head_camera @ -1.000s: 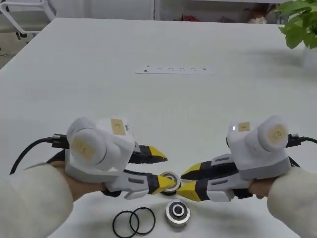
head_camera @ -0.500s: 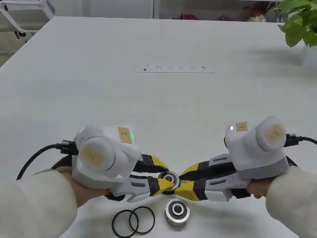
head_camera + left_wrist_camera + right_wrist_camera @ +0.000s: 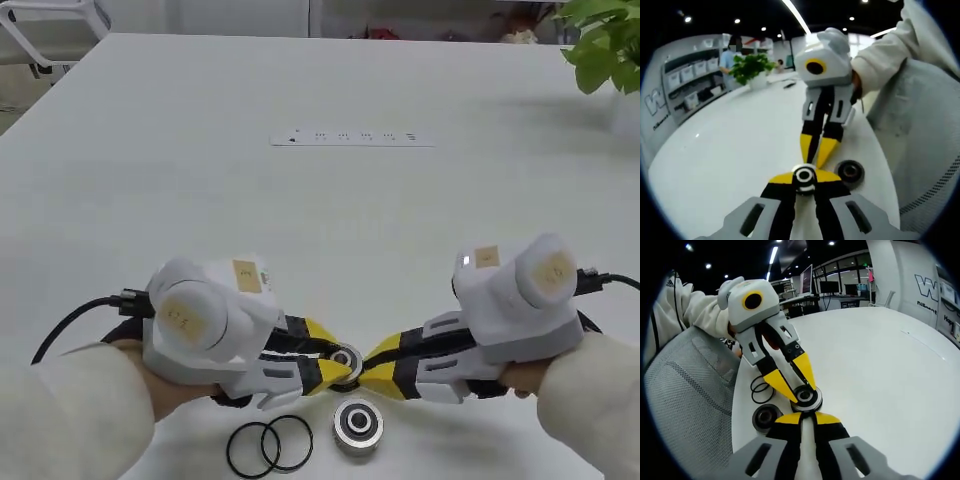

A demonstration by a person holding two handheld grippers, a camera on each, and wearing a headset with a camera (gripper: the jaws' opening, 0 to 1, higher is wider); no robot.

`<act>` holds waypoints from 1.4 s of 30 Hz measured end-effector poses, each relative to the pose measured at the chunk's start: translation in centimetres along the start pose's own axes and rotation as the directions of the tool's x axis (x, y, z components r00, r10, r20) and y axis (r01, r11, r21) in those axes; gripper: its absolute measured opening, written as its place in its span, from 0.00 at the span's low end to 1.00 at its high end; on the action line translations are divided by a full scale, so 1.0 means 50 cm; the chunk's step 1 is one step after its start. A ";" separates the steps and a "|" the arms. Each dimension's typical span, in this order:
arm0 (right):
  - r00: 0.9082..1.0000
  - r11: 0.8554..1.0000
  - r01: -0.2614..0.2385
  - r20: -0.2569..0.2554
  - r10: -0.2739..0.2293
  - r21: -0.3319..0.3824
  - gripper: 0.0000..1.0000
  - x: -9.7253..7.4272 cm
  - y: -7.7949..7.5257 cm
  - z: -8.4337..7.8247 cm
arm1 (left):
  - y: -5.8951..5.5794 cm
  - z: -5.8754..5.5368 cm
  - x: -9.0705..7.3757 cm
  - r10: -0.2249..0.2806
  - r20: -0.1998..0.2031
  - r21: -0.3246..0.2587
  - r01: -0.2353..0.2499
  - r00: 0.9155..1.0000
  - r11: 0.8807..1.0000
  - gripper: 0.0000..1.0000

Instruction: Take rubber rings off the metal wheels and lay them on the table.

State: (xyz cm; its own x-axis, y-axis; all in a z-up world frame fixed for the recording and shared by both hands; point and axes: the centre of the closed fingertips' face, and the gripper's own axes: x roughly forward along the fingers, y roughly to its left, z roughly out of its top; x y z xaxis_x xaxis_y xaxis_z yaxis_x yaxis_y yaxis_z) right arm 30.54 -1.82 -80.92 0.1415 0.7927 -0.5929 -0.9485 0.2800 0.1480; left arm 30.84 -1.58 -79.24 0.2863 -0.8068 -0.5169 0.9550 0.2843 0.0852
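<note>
Bright, even overhead light (fisheye edges warp)

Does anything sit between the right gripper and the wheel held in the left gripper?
Nothing visible does. The right gripper has its tips at the rim of the wheel, which the left gripper clamps. The second wheel and two loose rings lie aside on the table.

Your left gripper and right gripper each have a rounded white housing with a round tan sticker, a grey lower shell and black fingers tipped in yellow. A black cable leaves each rear. Your sleeves are loose and cream-coloured.
</note>
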 end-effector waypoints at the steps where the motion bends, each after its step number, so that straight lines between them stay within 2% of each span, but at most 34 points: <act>1: 1.000 1.000 0.001 -0.001 -0.001 0.002 0.04 0.000 0.000 0.000 | 0.000 0.000 0.000 0.001 0.000 0.000 -0.001 1.000 1.000 0.14; 4: 1.000 0.999 0.020 0.001 -0.020 0.032 0.00 -0.004 -0.009 0.001 | 0.000 0.000 -0.001 0.001 0.002 0.002 -0.001 1.000 1.000 0.14; 10: 1.000 0.996 0.024 0.001 -0.024 0.086 0.00 -0.008 -0.011 0.001 | 0.000 0.001 -0.002 0.003 0.007 0.003 -0.003 1.000 1.000 0.14; 12: 1.000 0.991 0.022 0.009 -0.024 0.131 0.00 -0.011 -0.013 0.002 | 0.000 0.001 -0.001 0.004 0.008 0.005 -0.004 1.000 1.000 0.14; 17: 1.000 0.984 0.021 0.016 -0.025 0.178 0.00 -0.013 -0.016 0.003 | 0.000 0.000 -0.001 0.006 0.007 0.008 -0.006 1.000 1.000 0.14; 21: 0.999 0.968 0.015 0.035 -0.025 0.252 0.00 -0.016 -0.019 0.006 | 0.001 0.000 -0.001 0.008 0.007 0.006 -0.008 1.000 1.000 0.14; 24: 0.997 0.948 -0.006 0.078 -0.019 0.319 0.00 -0.022 -0.021 0.019 | 0.001 0.000 -0.001 0.010 0.008 0.006 -0.010 1.000 1.000 0.14; 26: 0.998 0.950 0.001 0.065 -0.022 0.312 0.00 -0.020 -0.023 0.015 | 0.000 0.001 0.000 0.010 0.008 0.008 -0.010 1.000 1.000 0.14; 30: 0.997 0.945 -0.005 0.073 -0.020 0.327 0.00 -0.020 -0.017 0.019 | 0.000 0.001 0.000 0.011 0.008 0.012 -0.011 1.000 1.000 0.14; 42: 0.997 0.947 -0.002 0.071 -0.022 0.322 0.00 -0.017 -0.012 0.026 | 0.001 0.000 0.000 0.012 0.007 0.023 -0.012 1.000 1.000 0.14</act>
State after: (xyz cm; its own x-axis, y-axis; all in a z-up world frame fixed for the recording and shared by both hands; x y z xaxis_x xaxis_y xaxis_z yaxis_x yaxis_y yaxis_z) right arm 31.37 -1.94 -79.48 0.1823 0.8228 -0.5383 -0.8070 0.4380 0.3962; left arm 30.87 -1.58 -79.23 0.2986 -0.8070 -0.5094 0.9529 0.2822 0.1113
